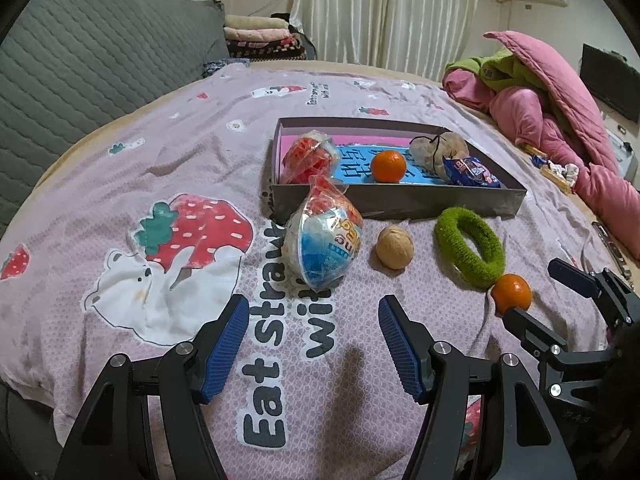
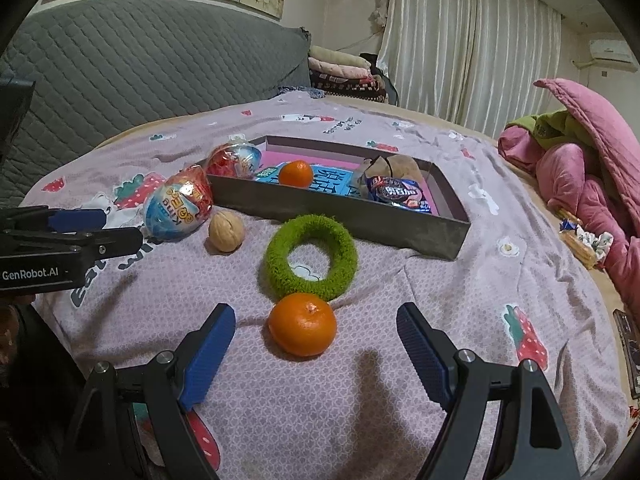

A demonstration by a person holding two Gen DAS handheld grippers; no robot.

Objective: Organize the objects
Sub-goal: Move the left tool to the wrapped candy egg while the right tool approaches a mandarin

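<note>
Left gripper (image 1: 312, 312): fingers spread wide, gripping nothing; it hovers low over the printed bedsheet (image 1: 120, 184), pointed at the loose toy egg.
Right gripper (image 2: 316, 324): fingers spread wide, nothing between the pads; the near tangerine lies on the sheet just ahead of the gap, apart from both fingers.
Near tangerine (image 2: 303, 324): outside the box, touching the near edge of the green ring.
Green ring (image 2: 311, 262): fuzzy, lying flat on the sheet between the near tangerine and the box's front wall.
Walnut (image 2: 226, 232): on the sheet, just left of the ring and beside the loose toy egg.
Loose toy egg (image 1: 324, 236): plastic-wrapped, red and blue, outside the box and resting by its front left corner.
Box (image 1: 400, 200): shallow, grey-walled, open at the top, pink and blue printed floor.
Box contents: a second toy egg (image 1: 308, 154) at the left end; a second tangerine (image 1: 388, 166) near the middle; a beige pouch (image 1: 438, 150) with a dark cord at the right end, and a blue snack packet (image 1: 472, 172) lying against it.
Surroundings: pink quilt (image 2: 592, 160) heaped at the right; grey padded headboard (image 1: 92, 56) at the left; pale curtain (image 2: 472, 40) behind.
</note>
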